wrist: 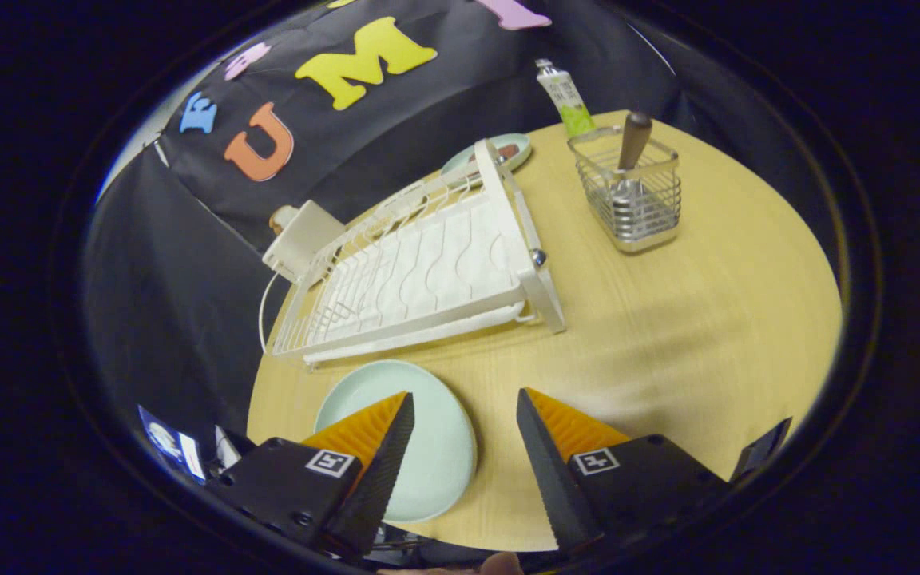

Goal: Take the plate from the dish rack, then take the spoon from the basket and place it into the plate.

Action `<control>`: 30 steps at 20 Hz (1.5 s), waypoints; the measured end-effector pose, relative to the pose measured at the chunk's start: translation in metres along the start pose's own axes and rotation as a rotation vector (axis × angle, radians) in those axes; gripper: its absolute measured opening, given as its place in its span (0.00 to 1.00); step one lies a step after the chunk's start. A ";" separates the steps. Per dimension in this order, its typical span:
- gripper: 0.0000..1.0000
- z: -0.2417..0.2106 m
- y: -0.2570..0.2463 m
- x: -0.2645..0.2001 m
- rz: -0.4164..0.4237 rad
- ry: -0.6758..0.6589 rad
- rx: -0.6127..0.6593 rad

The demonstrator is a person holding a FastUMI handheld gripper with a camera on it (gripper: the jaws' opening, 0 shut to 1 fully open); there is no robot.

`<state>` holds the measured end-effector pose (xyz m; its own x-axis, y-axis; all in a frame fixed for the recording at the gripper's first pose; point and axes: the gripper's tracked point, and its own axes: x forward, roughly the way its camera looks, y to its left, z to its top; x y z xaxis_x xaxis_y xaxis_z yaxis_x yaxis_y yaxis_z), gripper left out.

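— The tongs (464,411)?
— Spread wide, gripping nothing. The plate (428,431) lies flat on the table (668,335), under the left finger.
— And the spoon (632,152)?
— Upright in the basket (636,200), far beyond the right finger, beside the rack (428,263).

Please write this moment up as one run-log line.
stage: plate out of rack, spoon pending | gripper: open, empty, above table | plate: flat on table, under fingers | dish rack: beyond | spoon: upright in basket
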<state>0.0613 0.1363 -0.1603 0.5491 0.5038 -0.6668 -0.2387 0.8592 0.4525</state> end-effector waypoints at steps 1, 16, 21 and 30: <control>0.87 0.007 -0.005 -0.010 -0.020 -0.071 -0.041; 1.00 0.110 -0.099 -0.057 -0.340 -0.741 -0.274; 1.00 0.148 -0.109 -0.033 -0.373 -0.758 -0.323; 0.71 0.167 -0.118 0.004 -0.353 -0.694 -0.287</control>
<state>0.2252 0.0222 -0.1177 0.9769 0.1110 -0.1824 -0.1028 0.9932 0.0538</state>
